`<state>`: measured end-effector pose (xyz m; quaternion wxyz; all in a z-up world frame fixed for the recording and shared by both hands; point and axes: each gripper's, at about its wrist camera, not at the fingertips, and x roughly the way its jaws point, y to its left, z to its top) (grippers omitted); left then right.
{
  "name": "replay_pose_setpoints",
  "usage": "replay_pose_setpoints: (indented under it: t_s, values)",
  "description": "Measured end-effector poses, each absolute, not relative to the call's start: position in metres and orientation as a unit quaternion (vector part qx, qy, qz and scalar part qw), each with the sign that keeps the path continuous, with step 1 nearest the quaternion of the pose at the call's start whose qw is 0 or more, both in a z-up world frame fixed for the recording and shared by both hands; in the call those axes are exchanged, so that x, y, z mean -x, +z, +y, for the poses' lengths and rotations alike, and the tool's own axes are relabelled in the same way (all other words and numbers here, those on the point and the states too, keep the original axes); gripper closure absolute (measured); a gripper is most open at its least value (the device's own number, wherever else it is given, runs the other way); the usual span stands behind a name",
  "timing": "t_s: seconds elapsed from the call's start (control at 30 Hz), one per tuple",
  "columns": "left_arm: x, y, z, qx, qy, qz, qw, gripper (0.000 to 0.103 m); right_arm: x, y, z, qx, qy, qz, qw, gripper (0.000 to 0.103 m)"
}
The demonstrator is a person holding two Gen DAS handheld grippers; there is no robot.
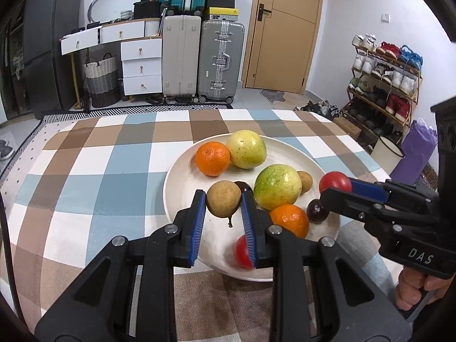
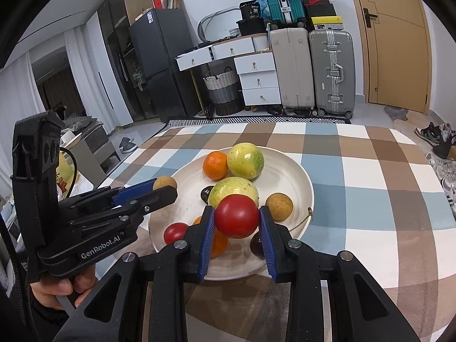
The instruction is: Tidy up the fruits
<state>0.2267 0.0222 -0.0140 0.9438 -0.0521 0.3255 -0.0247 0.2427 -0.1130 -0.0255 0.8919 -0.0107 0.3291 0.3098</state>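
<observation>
Plate [image 1: 182, 176] holds fruit; left gripper [image 1: 223, 199] pinches longan [image 1: 223, 198], right gripper [image 2: 236, 216] pinches tomato [image 2: 236, 216]; lower gently into gaps.

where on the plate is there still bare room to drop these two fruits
The plate is bare along its left side, bordered by the orange and the left gripper holding the brown fruit. In the right wrist view the far right rim past the small brown fruit is bare too. The middle, around the green fruit, is crowded.
</observation>
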Motion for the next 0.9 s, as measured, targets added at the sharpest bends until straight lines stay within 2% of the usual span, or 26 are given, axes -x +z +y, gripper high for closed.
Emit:
replay_pose_setpoints:
  t_s: [0.2,0.3,0.37,0.43,0.5,0.57,0.6,0.67,0.73,0.77,0.8,0.9]
  values:
    - [-0.228,-0.017,0.02,0.047,-0.026,0.326,0.944,0.08,-0.245,-0.028,-0.111,0.012,0.311,0.331,0.891,0.07]
    - [-0.227,-0.016,0.022,0.055,-0.027,0.327,0.943,0.08,-0.245,-0.026,-0.113,0.012,0.309,0.324,0.894,0.058]
    - [-0.226,-0.015,0.022,0.056,-0.027,0.328,0.943,0.078,-0.242,-0.024,-0.116,0.011,0.307,0.314,0.898,0.055]
    - [-0.224,-0.014,0.023,0.055,-0.026,0.327,0.943,0.07,-0.243,-0.023,-0.117,0.013,0.303,0.311,0.901,0.052]
    - [-0.221,-0.012,0.024,0.057,-0.024,0.323,0.945,0.049,-0.243,-0.022,-0.12,0.013,0.298,0.309,0.903,0.046]
    - [-0.216,-0.009,0.025,0.058,-0.022,0.314,0.947,0.033,-0.242,-0.02,-0.124,0.01,0.296,0.307,0.905,0.031]
    - [-0.213,-0.007,0.025,0.057,-0.022,0.309,0.949,0.026,-0.241,-0.019,-0.127,0.008,0.294,0.303,0.906,0.027]
    - [-0.206,-0.003,0.026,0.056,-0.023,0.302,0.951,0.019,-0.238,-0.017,-0.131,0.004,0.297,0.3,0.907,0.012]
    - [-0.198,0.0,0.027,0.056,-0.024,0.296,0.953,0.016,-0.235,-0.014,-0.135,0.003,0.301,0.294,0.907,0.009]
    - [-0.195,0.001,0.027,0.056,-0.024,0.295,0.953,0.01,-0.232,-0.013,-0.138,0.0,0.304,0.29,0.908,0.004]
    - [-0.191,0.003,0.026,0.055,-0.023,0.294,0.954,0.0,-0.231,-0.012,-0.139,-0.002,0.307,0.288,0.907,0.002]
    - [-0.179,0.008,0.025,0.051,-0.02,0.281,0.958,0.001,-0.226,-0.01,-0.145,-0.011,0.319,0.284,0.904,0.001]
